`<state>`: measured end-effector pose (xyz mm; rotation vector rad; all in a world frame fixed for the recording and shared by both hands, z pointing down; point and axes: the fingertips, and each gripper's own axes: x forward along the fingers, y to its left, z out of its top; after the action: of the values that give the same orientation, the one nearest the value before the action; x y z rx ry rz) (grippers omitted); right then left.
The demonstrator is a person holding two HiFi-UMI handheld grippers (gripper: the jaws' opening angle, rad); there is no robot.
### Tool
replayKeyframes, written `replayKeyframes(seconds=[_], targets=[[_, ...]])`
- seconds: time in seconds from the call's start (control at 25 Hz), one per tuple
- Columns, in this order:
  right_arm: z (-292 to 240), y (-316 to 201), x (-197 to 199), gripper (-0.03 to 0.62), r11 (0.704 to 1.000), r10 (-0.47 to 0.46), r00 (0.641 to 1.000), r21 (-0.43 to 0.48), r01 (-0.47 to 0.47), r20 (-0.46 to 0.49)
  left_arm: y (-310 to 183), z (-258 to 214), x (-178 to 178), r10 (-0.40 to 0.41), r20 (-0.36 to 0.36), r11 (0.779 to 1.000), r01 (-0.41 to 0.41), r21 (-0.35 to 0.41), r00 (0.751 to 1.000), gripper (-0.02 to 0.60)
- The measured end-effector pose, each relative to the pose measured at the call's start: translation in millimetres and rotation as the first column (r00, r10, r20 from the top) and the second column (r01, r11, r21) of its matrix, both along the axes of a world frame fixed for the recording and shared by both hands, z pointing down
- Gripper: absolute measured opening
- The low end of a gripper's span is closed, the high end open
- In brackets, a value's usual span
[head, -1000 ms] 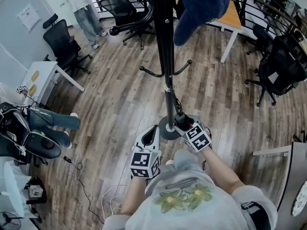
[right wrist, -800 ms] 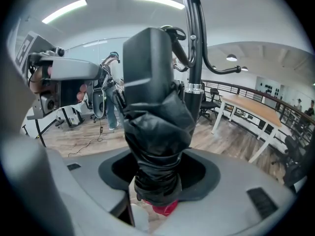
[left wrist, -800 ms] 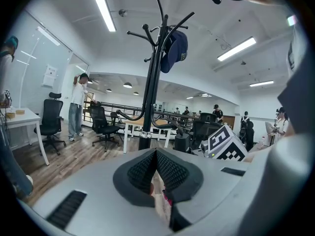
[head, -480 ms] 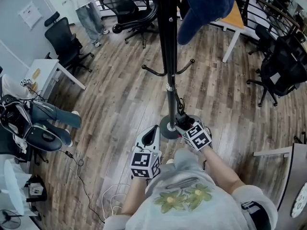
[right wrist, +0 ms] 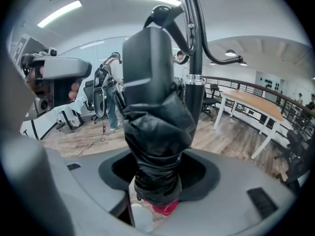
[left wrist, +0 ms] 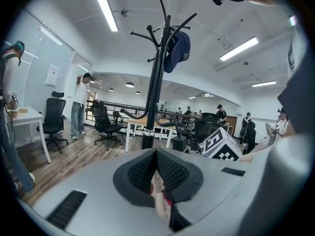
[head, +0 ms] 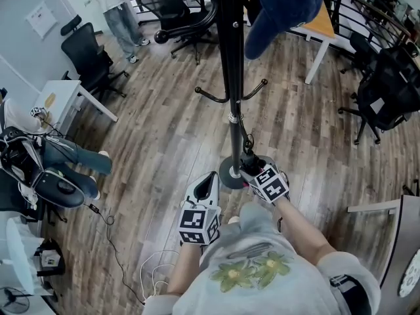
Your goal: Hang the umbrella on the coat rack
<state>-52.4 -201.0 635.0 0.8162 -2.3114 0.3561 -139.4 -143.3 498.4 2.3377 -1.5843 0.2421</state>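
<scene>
Right gripper (head: 253, 170): jaws were closed on the folded black umbrella (right wrist: 155, 112), gripped round its bunched fabric, with the handle end pointing away toward the rack (head: 230, 77). In the head view the umbrella was seen low at frame centre, just beside the pole and above the base. Whether it touched the pole could not be told.

Left gripper (head: 209, 186): jaws were closed together, nothing held; it was parked left of the base.

Risks noted:
- The grip was on loose cloth, not on the shaft or handle. The umbrella could slide or twist in the jaws when lifted.
- The nearest hooks (head: 253, 90) were short and sat higher in the frame. A poorly aligned handle or strap could miss or roll off.
- With the pole this close, a knock could rock the rack and shake off the blue cap (left wrist: 179, 48).
- No support was given by the left gripper, so any slip would go to the floor.
</scene>
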Motion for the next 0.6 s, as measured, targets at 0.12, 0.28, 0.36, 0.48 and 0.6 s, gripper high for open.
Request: replayKeyframes(seconds=[0.12, 0.28, 0.36, 0.48, 0.6], targets=[[2.2, -1.2, 0.2, 0.233, 1.000, -0.002, 1.000, -0.006, 0.002, -0.005, 0.9, 0.8, -0.1, -0.005, -0.001, 1.000, 0.005, -0.003, 1.000, 0.002], [4.9, -3.9, -0.3, 0.233, 1.000, -0.004, 1.000, -0.011, 0.004, -0.005, 1.6, 3.0, -0.3, -0.011, -0.002, 1.000, 0.011, -0.008, 1.000, 0.002], [6.1, -4.8, -1.0, 0.233, 1.000, -0.003, 1.000, -0.014, 0.003, -0.007, 2.5, 4.1, -1.6, -0.013, -0.002, 1.000, 0.013, -0.011, 1.000, 0.002], [7.7, -7.1, -0.6, 0.233, 1.000, -0.002, 1.000, -0.016, 0.001, -0.009, 2.4, 5.1, -2.5, -0.016, -0.001, 1.000, 0.016, -0.012, 1.000, 0.002], [10.0, -10.0, -1.7, 0.233, 1.000, -0.001, 1.000, -0.018, 0.001, -0.014, 1.2, 5.5, -4.7, -0.017, 0.000, 1.000, 0.017, -0.014, 1.000, 0.002]])
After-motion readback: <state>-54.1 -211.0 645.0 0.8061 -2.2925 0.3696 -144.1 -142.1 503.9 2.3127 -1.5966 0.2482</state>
